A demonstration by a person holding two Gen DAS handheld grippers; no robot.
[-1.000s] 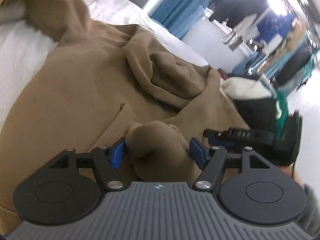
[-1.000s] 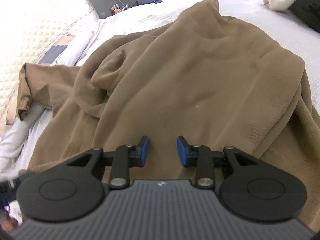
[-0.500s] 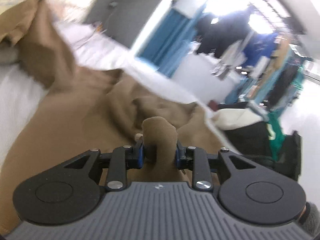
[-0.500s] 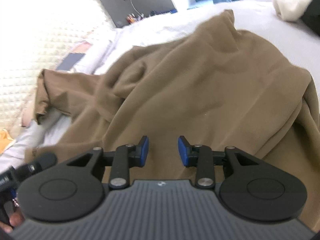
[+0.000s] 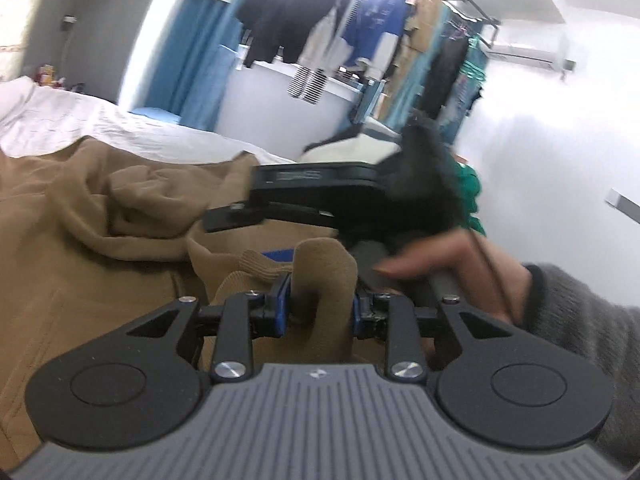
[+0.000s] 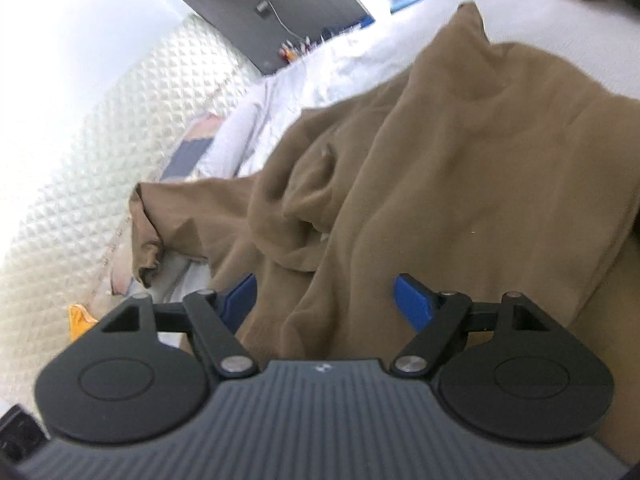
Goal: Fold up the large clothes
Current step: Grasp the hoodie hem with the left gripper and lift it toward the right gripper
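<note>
Two blue fingers of your left gripper [image 5: 318,306] pinch a ribbed cuff of the tan sweatshirt [image 5: 100,216], raised above the garment on the white bed [image 5: 120,128]; your right hand [image 5: 452,272] grips its handle alongside. In the right wrist view, your right gripper [image 6: 324,294] has just spread wide, holding nothing, sweatshirt fabric lying loose between its fingers.
</note>
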